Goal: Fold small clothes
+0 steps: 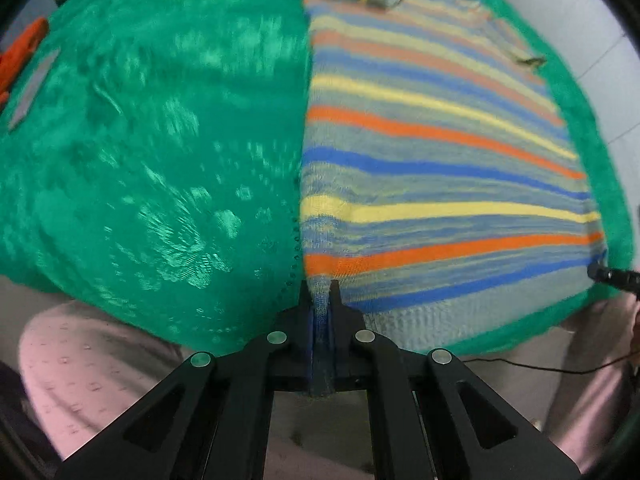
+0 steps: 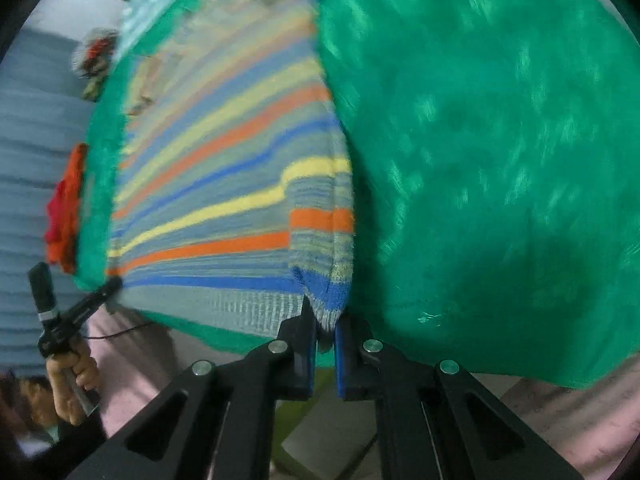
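A striped knit sweater (image 1: pixel 440 152) in grey, blue, orange and yellow lies flat on a green furry cloth (image 1: pixel 160 140). My left gripper (image 1: pixel 321 292) is shut on the sweater's near hem corner, with knit bunched between its fingers. In the right wrist view the same sweater (image 2: pixel 224 184) lies left of centre on the green cloth (image 2: pixel 480 160). My right gripper (image 2: pixel 326 320) is shut on the other near hem corner, where the sleeve edge folds over. The left gripper (image 2: pixel 108 286) and the hand holding it show at the far left of that view.
An orange garment (image 1: pixel 24 52) lies at the far left edge of the green cloth; it also shows in the right wrist view (image 2: pixel 66 208). A grey flat piece (image 1: pixel 34 84) lies beside it. Pink bedding (image 1: pixel 100 368) lies below the cloth's near edge.
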Available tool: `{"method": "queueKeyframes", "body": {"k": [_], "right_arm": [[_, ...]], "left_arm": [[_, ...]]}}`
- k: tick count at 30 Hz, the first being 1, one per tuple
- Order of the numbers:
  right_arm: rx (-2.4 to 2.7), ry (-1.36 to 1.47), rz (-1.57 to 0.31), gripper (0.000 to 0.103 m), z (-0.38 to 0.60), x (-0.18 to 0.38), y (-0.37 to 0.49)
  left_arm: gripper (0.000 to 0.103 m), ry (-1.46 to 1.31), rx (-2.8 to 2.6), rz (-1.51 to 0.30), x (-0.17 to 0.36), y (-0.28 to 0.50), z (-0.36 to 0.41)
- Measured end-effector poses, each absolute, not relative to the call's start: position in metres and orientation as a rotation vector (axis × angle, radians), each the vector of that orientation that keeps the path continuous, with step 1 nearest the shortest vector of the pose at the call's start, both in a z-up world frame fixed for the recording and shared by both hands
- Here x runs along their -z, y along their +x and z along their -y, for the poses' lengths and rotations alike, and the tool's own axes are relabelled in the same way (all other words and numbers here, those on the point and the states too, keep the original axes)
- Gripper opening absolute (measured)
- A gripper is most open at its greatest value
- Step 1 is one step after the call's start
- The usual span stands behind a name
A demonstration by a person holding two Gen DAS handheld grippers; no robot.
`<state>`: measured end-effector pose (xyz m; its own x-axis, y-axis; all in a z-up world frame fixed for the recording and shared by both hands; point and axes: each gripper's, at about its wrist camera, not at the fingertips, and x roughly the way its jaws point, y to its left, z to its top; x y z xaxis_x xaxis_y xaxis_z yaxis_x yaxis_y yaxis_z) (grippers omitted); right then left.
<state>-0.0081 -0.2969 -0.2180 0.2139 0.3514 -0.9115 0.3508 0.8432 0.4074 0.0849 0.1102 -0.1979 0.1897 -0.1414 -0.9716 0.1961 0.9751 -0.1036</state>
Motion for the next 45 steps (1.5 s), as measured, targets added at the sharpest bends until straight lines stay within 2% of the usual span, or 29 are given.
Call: {"method": "queueKeyframes", "body": {"k": [2,5,6,7,8,9,11,13,14,15,16,18,20,23,26,28,30,31,32,33,34,40,42,45], "right_arm": [[0.022,0.617,-1.401,0.006,0.293,0.233,-0.003],[0.033,0.606,-1.405,0.007,0.293,0.230,-0.001],[0.022,0.611,-1.409,0.015,0.294,0.227,-0.003],[0.007,0.610,-1.417,0.030,0.298,0.225,-0.005],[0.002,0.595,-1.435,0.038,0.301,0.219,-0.008],[0.010,0.562,-1.454,0.049,0.306,0.208,-0.012],[0.039,0.456,-1.459,0.052,0.319,0.181,-0.020],[0.090,0.254,-1.446,0.054,0.338,0.141,-0.023],[0.122,0.131,-1.423,0.056,0.347,0.120,-0.020],[0.164,-0.015,-1.382,0.062,0.354,0.099,-0.011],[0.211,-0.200,-1.310,0.069,0.359,0.078,0.004],[0.240,-0.432,-1.170,0.073,0.356,0.063,0.035],[0.155,-0.518,-1.039,0.073,0.353,0.066,0.074],[-0.055,-0.389,-0.966,0.072,0.339,0.091,0.146],[-0.195,-0.312,-0.950,0.068,0.306,0.120,0.215],[-0.247,-0.327,-0.938,0.068,0.286,0.139,0.252],[-0.263,-0.345,-0.936,0.068,0.278,0.159,0.280],[-0.260,-0.342,-0.953,0.065,0.280,0.168,0.286],[-0.247,-0.329,-0.985,0.055,0.281,0.182,0.297],[-0.242,-0.301,-1.025,0.024,0.288,0.194,0.306],[-0.231,-0.277,-1.040,0.004,0.296,0.196,0.310],[0.056,0.209,-0.835,0.004,0.444,0.129,0.258],[0.208,0.420,-0.789,0.004,0.512,0.125,0.226],[0.333,0.534,-0.805,0.004,0.569,0.139,0.200]], "left_arm": [[0.004,0.075,0.204,-1.359,0.203,0.085,-0.103],[0.012,0.061,0.181,-1.359,0.199,0.085,-0.100],[0.023,0.060,0.190,-1.361,0.197,0.085,-0.096],[0.033,0.081,0.186,-1.366,0.192,0.082,-0.096],[0.053,0.107,0.161,-1.364,0.185,0.078,-0.099],[0.063,0.145,0.107,-1.337,0.171,0.073,-0.106],[0.063,0.168,0.052,-1.263,0.141,0.069,-0.118],[0.070,0.147,0.012,-1.147,0.100,0.072,-0.127],[0.080,0.121,0.010,-1.080,0.081,0.078,-0.126],[0.089,0.098,0.016,-1.025,0.070,0.085,-0.122],[0.091,0.063,0.045,-0.952,0.057,0.097,-0.112],[0.096,0.016,0.121,-0.854,0.052,0.117,-0.087],[0.096,-0.026,0.187,-0.814,0.073,0.138,-0.057],[0.095,-0.024,0.266,-0.894,0.133,0.158,-0.013],[0.088,0.113,0.234,-0.976,0.183,0.157,0.009],[0.089,0.145,0.224,-0.953,0.193,0.149,0.011],[0.098,0.159,0.211,-0.915,0.189,0.140,0.008],[0.099,0.166,0.201,-0.914,0.189,0.138,0.007],[0.099,0.162,0.201,-0.914,0.190,0.137,0.006],[0.100,0.152,0.198,-0.912,0.191,0.136,0.006],[0.100,0.147,0.195,-0.911,0.192,0.136,0.003],[0.101,0.152,0.188,-0.906,0.198,0.133,0.005],[0.101,0.155,0.185,-0.906,0.202,0.139,0.008],[0.102,0.161,0.175,-0.903,0.203,0.139,0.010]]}}
